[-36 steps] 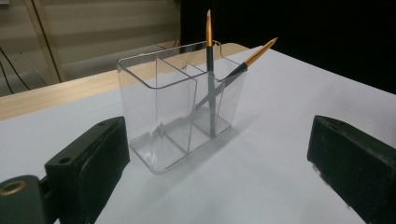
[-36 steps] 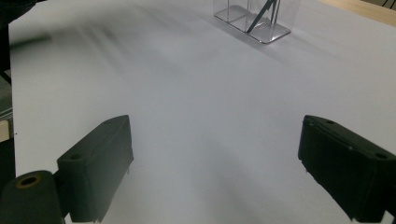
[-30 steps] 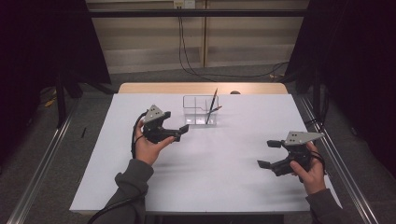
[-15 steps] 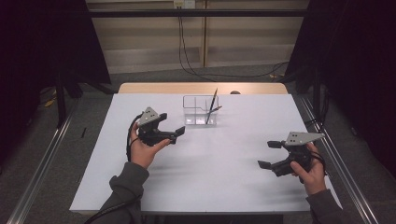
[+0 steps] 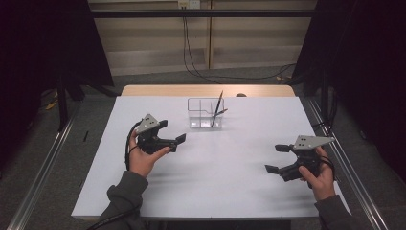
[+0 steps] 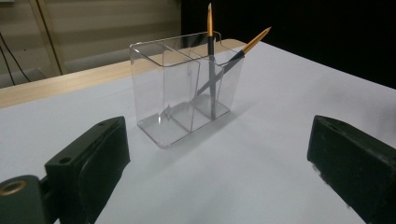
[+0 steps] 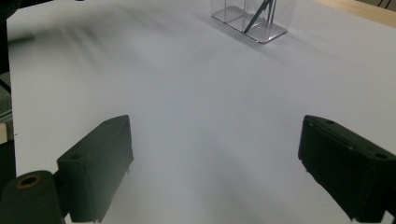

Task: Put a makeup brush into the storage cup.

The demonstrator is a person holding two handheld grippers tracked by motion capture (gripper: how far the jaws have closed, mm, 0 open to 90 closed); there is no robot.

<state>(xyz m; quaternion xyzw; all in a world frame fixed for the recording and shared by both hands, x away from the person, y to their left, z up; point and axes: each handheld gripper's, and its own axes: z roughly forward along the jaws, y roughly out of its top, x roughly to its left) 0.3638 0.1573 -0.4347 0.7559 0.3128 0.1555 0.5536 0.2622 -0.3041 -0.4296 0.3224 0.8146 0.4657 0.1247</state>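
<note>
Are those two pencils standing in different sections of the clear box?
No, both pencils stand in the same end compartment of the clear holder, crossing each other.

One clear holder (image 6: pixel 187 93), two pencils (image 6: pixel 211 56), two grippers (image 5: pixel 172 132).

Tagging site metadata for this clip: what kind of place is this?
Probably a lab data-collection rig, not a home or office. A white-covered table sits between dark curtains, with metal rails on the floor and cables on the back wall. It holds one clear organizer; a person holds the left gripper and right gripper.
</note>
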